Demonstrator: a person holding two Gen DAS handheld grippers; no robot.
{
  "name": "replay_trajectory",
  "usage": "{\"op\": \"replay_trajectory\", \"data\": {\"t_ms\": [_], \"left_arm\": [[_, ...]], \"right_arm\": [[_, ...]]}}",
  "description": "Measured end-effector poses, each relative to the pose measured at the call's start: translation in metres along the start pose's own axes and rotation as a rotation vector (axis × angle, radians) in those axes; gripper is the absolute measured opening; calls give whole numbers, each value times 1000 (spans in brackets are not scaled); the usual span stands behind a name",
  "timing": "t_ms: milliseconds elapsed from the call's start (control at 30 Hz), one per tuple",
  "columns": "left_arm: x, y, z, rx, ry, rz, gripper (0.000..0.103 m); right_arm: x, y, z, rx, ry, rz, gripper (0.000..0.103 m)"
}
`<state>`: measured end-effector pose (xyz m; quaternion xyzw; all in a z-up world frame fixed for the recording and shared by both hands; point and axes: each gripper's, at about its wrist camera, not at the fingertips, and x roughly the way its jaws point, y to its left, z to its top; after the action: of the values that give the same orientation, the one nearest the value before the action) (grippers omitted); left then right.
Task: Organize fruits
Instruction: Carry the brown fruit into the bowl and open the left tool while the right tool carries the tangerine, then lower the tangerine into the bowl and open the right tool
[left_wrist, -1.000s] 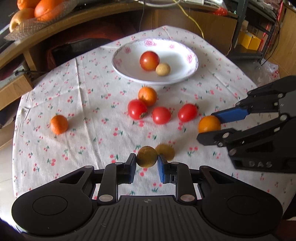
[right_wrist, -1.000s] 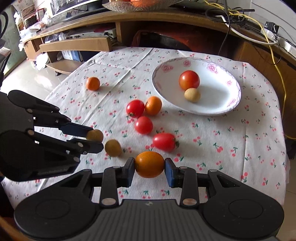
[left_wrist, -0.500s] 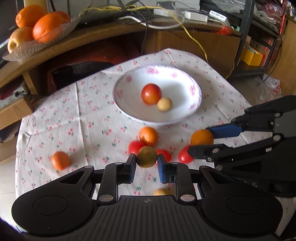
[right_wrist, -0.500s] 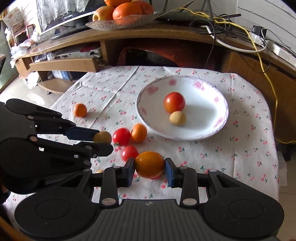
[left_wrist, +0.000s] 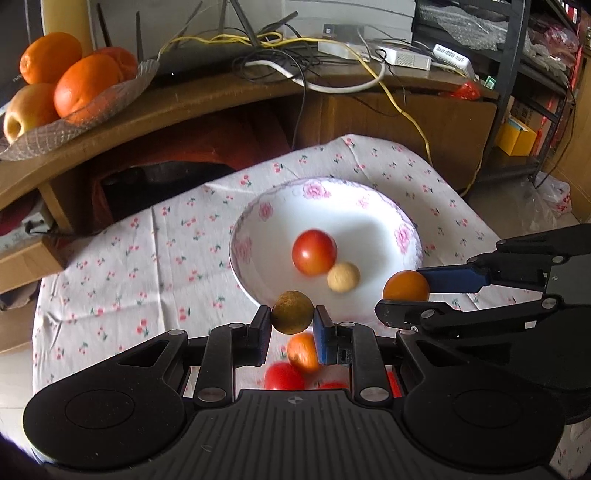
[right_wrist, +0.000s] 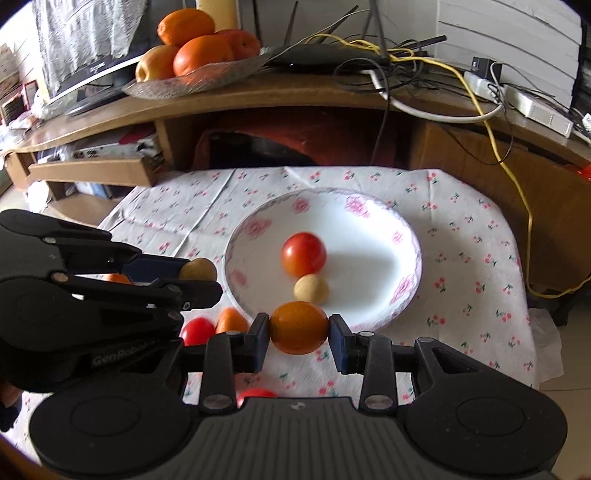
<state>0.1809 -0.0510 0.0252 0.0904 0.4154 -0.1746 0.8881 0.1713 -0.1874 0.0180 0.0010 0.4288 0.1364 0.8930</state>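
Note:
My left gripper (left_wrist: 292, 325) is shut on a small brown fruit (left_wrist: 292, 312), held above the near rim of the white flowered bowl (left_wrist: 369, 192). My right gripper (right_wrist: 298, 334) is shut on a small orange (right_wrist: 298, 327), also at the bowl's (right_wrist: 384, 310) near rim. In the bowl lie a red tomato (left_wrist: 314, 252) and a pale round fruit (left_wrist: 343, 277). From the left wrist view the orange (left_wrist: 405, 285) shows in the right gripper at the bowl's right edge. Red tomatoes (right_wrist: 197, 329) and another orange (right_wrist: 232, 319) lie on the cloth, partly hidden by the grippers.
The round table wears a cherry-print cloth (left_wrist: 122, 266). Behind it runs a wooden shelf (right_wrist: 258, 92) with a glass dish of large oranges and an apple (right_wrist: 192, 51), cables and a router. Yellow boxes (left_wrist: 517, 136) stand on the floor at the right.
Both grippers have risen off the cloth and moved forward toward the bowl, each carrying its fruit. The loose fruits have slid down behind the gripper bodies.

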Motion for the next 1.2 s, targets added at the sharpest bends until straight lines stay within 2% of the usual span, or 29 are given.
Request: {"op": "replay_trajectory", "data": {"t_ms": [267,667,1200], "left_arm": [[23,1,7,-9,18,-9,30],[40,2,6,-2,30,23,31],[37,5,7,-24,20,25,43]], "right_arm": [[18,-14,5,12,3,-32,35],[39,-19,5,-12,8,-38,35],[40,-19,7,-19,-3,-55,36]]}}
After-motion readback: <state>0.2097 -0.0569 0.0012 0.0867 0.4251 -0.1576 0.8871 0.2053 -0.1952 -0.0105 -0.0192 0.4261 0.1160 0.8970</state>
